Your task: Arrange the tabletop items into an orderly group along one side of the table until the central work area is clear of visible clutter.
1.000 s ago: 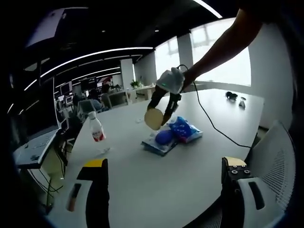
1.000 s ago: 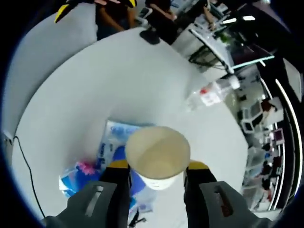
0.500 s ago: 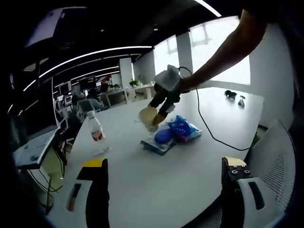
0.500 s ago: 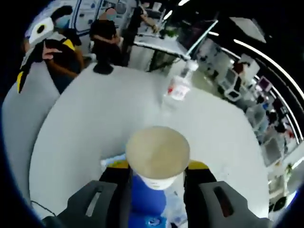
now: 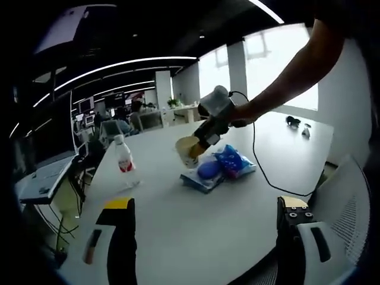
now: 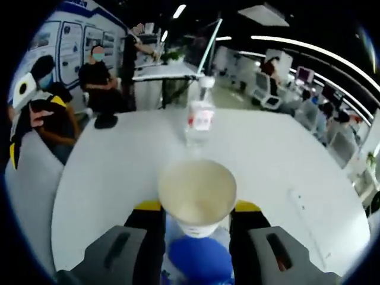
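Holding item 1: a cream paper cup (image 6: 197, 196), open mouth toward the camera, clamped at its sides between the yellow-tipped jaws of the right gripper (image 6: 197, 209). In the left gripper view the same cup (image 5: 187, 151) hangs tilted in the right gripper (image 5: 205, 138), just above the white table (image 5: 196, 219) and close beside the blue packets.

Item 2: clear plastic water bottle (image 6: 200, 117) with a red-and-white label and white cap, upright on the table (image 6: 107, 178), beyond the cup in the right gripper view. In the left gripper view the bottle (image 5: 124, 162) stands well to the left of the cup, near the table's far-left edge.

Item 3: flat pale-blue packet (image 5: 202, 177) lying on the table, with a rounded dark-blue object resting on it; the latter appears blurred directly under the cup in the right gripper view.

Item 4: crumpled blue printed bag (image 5: 234, 161), touching the right side of the flat packet.

Item 5: black cable (image 5: 261, 159) running from the right gripper across the tabletop toward the near edge.

Item 6: left gripper (image 5: 205, 237), jaws spread wide apart and grasping nothing, low over the near part of the table.

Item 7: small dark objects (image 5: 295, 123) at the far right of the table, too small to identify.
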A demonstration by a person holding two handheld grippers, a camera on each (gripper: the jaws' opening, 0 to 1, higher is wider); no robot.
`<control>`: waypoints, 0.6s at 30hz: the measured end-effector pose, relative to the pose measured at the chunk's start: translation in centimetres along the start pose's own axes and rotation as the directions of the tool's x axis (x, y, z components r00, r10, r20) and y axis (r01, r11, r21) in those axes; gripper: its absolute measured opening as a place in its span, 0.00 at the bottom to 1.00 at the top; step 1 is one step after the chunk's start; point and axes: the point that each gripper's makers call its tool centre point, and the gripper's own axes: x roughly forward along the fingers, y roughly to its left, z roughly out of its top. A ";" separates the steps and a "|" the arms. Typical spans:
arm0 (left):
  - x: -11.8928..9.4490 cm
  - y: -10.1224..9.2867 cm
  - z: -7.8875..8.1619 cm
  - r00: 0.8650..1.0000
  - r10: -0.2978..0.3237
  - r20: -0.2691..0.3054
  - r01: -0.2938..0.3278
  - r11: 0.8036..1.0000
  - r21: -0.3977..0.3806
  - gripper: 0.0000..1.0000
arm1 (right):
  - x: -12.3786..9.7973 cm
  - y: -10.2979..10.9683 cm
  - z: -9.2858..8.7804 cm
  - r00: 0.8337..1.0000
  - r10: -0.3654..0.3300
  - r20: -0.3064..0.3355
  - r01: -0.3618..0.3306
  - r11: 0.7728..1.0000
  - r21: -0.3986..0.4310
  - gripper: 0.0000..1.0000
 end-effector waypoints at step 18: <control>0.1 0.6 -0.2 1.000 0.020 -0.019 -0.020 0.999 -0.042 0.99 | 1.6 -0.5 4.2 0.997 -0.024 0.071 0.019 0.998 0.066 0.38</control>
